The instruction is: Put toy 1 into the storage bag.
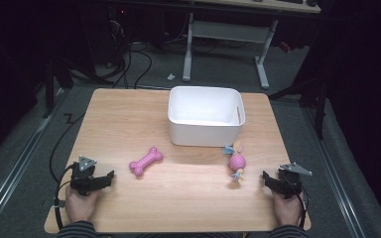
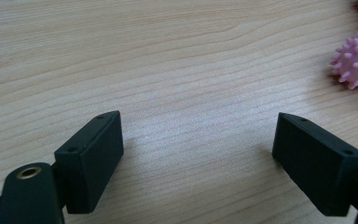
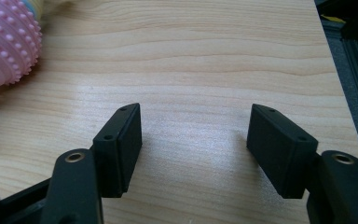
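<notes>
Left claw [image 2: 200, 154] and right claw [image 3: 196, 144] both wide open, empty; white bin [image 1: 206, 116] in high view

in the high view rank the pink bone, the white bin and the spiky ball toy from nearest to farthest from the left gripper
From the left gripper:
1. pink bone, just to its right.
2. white bin, at the far centre.
3. spiky ball toy, across the table near the right gripper.
</notes>
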`<state>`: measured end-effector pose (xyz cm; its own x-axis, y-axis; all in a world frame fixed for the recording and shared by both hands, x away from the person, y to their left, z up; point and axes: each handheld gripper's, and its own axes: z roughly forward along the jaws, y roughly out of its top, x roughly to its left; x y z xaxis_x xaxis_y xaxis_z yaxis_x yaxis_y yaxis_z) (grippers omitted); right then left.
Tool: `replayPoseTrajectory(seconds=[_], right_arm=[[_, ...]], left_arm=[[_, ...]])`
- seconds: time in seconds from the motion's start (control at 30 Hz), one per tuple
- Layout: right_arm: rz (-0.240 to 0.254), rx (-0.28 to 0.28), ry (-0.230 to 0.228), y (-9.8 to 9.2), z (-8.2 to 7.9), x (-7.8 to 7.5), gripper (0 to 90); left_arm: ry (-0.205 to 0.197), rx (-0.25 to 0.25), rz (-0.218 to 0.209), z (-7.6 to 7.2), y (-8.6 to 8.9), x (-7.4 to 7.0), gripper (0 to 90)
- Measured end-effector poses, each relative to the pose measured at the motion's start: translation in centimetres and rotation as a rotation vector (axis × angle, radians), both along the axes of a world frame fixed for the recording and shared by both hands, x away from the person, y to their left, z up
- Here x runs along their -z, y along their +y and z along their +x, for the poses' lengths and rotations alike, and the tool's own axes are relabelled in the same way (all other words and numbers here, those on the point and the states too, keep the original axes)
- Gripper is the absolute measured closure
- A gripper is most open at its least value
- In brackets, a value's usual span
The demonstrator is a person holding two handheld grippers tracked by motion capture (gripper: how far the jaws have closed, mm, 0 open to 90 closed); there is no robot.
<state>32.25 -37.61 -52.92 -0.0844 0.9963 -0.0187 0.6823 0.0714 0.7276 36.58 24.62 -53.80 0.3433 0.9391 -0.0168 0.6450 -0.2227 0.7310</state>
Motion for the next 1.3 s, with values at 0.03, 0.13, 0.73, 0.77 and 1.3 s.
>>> replayPoseTrajectory(seconds=[0.03, 0.13, 0.73, 0.77, 1.3], right_arm=[[-0.002, -0.002, -0.001, 0.04, 0.0, 0.0, 36.0], [0.002, -0.001, 0.0, 0.04, 0.0, 0.0, 36.1], [0.002, -0.003, -0.002, 0.04, 0.03, 0.01, 36.0], [0.002, -0.003, -0.002, 0.04, 0.03, 0.01, 36.0], [0.002, -0.003, -0.003, 0.03, 0.04, 0.02, 36.0]], left_arm=[[0.001, 0.0, 0.0, 0.0, 0.0, -0.01, 16.4], [0.0, 0.0, 0.0, 0.0, -0.01, 0.0, 16.4], [0.001, -0.001, 0.002, -0.04, 0.01, -0.01, 16.3], [0.0, -0.003, 0.002, -0.05, 0.02, -0.02, 16.4], [-0.027, -0.002, -0.044, -0.91, 0.36, -0.81, 18.3]])
